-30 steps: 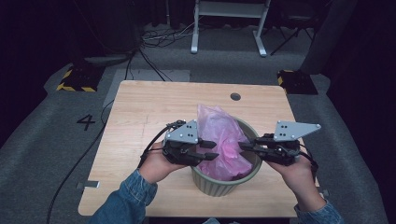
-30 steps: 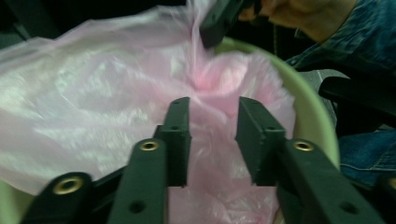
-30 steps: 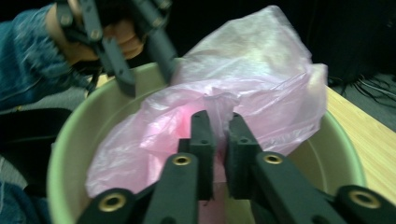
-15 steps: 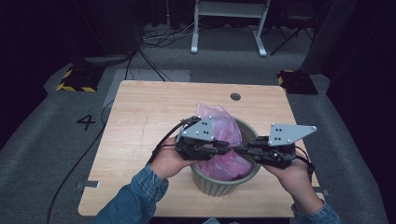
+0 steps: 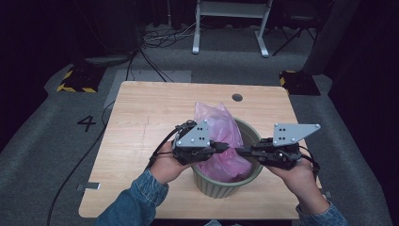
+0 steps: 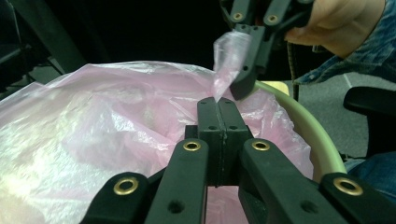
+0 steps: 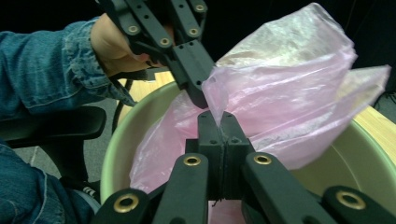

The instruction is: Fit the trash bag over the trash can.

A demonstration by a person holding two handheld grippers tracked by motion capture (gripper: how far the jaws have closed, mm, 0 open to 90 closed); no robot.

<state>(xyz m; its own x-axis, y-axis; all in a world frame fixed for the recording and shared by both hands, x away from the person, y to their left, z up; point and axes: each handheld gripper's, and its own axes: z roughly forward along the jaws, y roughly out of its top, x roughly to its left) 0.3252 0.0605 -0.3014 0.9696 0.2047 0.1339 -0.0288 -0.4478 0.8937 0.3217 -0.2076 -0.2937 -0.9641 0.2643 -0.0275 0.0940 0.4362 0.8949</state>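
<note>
Nearest the person, the round, ribbed pale-green plastic bin (image 5: 226, 181) is sitting at the near edge of the light wooden table (image 5: 155, 113), with the thin, translucent pink plastic bag (image 5: 221, 141) lying crumpled inside it and rising above the far part of the rim. The left gripper (image 5: 225, 147) has just been closing, and its jaws are now pinching a fold of the bag's film. The right gripper (image 5: 240, 150) is meeting it tip to tip over the bin, its jaws likewise clamping the film. Judging by this, both grips on the bag look secured; spreading its mouth and folding it over the rim appear to be still waiting.
</note>
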